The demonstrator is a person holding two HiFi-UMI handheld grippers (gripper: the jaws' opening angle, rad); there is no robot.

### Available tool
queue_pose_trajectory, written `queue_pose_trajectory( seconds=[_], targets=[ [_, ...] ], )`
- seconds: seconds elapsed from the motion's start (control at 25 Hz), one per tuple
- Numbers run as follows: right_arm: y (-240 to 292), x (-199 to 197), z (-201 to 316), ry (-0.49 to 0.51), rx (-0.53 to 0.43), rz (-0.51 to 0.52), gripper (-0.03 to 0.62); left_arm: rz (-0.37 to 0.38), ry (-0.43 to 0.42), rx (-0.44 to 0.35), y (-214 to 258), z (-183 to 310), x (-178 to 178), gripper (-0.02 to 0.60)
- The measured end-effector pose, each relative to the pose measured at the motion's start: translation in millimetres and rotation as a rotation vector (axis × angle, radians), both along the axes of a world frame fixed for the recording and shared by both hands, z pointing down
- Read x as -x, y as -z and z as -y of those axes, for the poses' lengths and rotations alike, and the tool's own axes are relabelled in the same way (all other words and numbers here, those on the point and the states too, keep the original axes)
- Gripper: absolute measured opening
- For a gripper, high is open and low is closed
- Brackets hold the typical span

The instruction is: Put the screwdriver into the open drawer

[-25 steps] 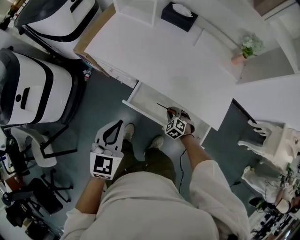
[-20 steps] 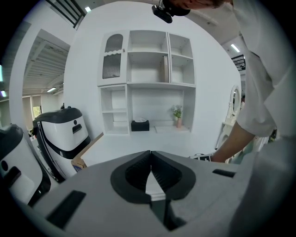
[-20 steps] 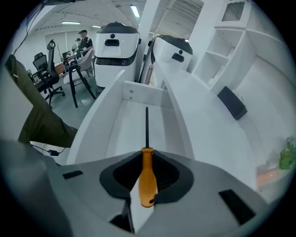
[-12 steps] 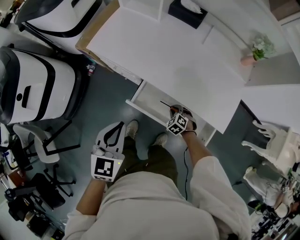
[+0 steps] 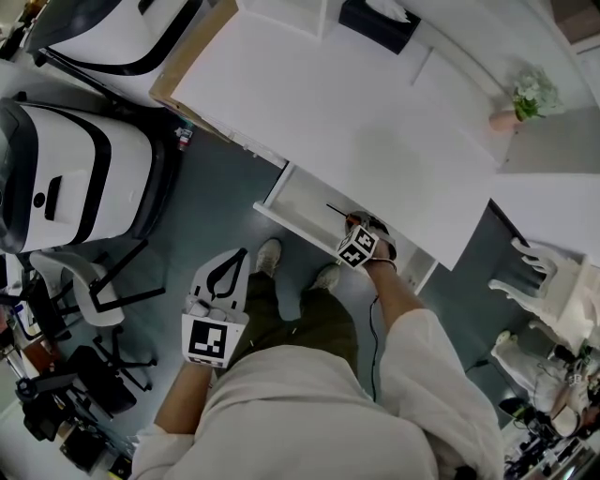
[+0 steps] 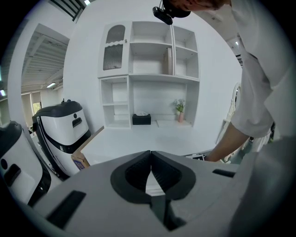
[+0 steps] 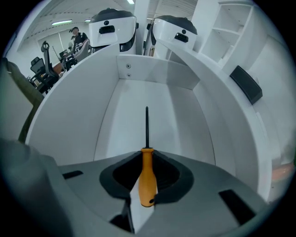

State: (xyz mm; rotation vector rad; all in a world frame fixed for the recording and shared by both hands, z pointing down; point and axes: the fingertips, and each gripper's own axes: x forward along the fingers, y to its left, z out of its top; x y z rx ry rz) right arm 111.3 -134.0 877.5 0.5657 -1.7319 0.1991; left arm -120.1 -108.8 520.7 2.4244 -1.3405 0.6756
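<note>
My right gripper (image 7: 147, 157) is shut on the orange handle of a screwdriver (image 7: 147, 178), whose dark shaft points down into the open white drawer (image 7: 115, 120). In the head view this right gripper (image 5: 351, 221) hangs over the drawer (image 5: 292, 202) with the screwdriver shaft (image 5: 336, 210) sticking out ahead of it. My left gripper (image 5: 232, 258) sits low at the left, apart from the drawer, over the floor. Its jaws in the left gripper view (image 6: 151, 159) are shut with nothing between them.
The white desk (image 5: 366, 122) lies above the drawer, with a dark tissue box (image 5: 380, 21) and a small plant (image 5: 525, 98) at its back. Two white machines (image 5: 66, 178) and a chair (image 5: 89, 281) stand at the left. My feet (image 5: 272, 258) are beside the drawer front.
The right gripper with the screwdriver has sunk toward the drawer. The left gripper has dropped slightly.
</note>
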Motion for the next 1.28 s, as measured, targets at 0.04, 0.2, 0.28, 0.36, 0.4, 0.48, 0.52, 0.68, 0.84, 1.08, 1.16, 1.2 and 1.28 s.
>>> queue_pose_trajectory(
  seconds=[0.04, 0.2, 0.28, 0.36, 0.4, 0.48, 0.52, 0.68, 0.84, 1.08, 1.16, 1.2, 1.28],
  targets=[
    [-1.8, -0.5, -0.6, -0.001, 0.006, -0.004, 0.075, 0.001, -0.001, 0.001, -0.7, 0.4, 0.2, 0.005],
    [-8.1, -3.4, -1.4, -0.008, 0.016, -0.014, 0.076, -0.005, -0.003, 0.002, -0.7, 2.8, -0.1, 0.005],
    [-9.4, -2.8, -1.6, -0.011, 0.021, -0.008, 0.077, -0.004, -0.007, 0.006, -1.6, 3.2, -0.6, 0.005],
    [-11.3, -2.1, -1.3, -0.008, 0.024, -0.006, 0.077, -0.004, -0.009, 0.009, -3.0, 4.2, -1.2, 0.005],
    [-12.8, -2.3, -1.3, -0.006, 0.024, -0.007, 0.078, -0.004, -0.009, 0.011, -3.8, 4.5, -1.3, 0.005],
    [-14.8, -2.3, -1.4, -0.006, 0.027, -0.006, 0.078, -0.003, -0.009, 0.015, -5.3, 4.5, -1.0, 0.005],
    [-14.7, -1.8, -1.2, -0.006, 0.028, -0.003, 0.08, -0.001, -0.011, 0.015, -5.8, 4.6, -0.6, 0.005],
    [-14.5, -1.0, -1.6, -0.01, 0.034, 0.006, 0.082, 0.007, -0.022, 0.015, -6.6, 4.1, -0.6, 0.005],
    [-14.7, -1.8, -0.9, -0.007, 0.032, -0.004, 0.084, 0.003, -0.021, 0.015, -6.0, 3.6, -1.8, 0.005],
    [-15.0, -3.5, 0.0, -0.002, 0.027, -0.005, 0.095, 0.006, -0.024, 0.012, -6.5, 2.0, -1.8, 0.005],
    [-14.4, -3.5, -0.3, 0.004, 0.023, -0.008, 0.099, 0.006, -0.025, 0.01, -6.3, 1.5, -1.2, 0.005],
    [-12.9, -3.4, -0.7, 0.007, 0.02, -0.008, 0.101, 0.004, -0.025, 0.011, -6.0, 1.1, -1.3, 0.005],
    [-9.0, -3.0, -1.8, 0.01, 0.015, -0.007, 0.101, 0.001, -0.026, 0.01, -5.0, 0.6, -2.8, 0.005]
  ],
)
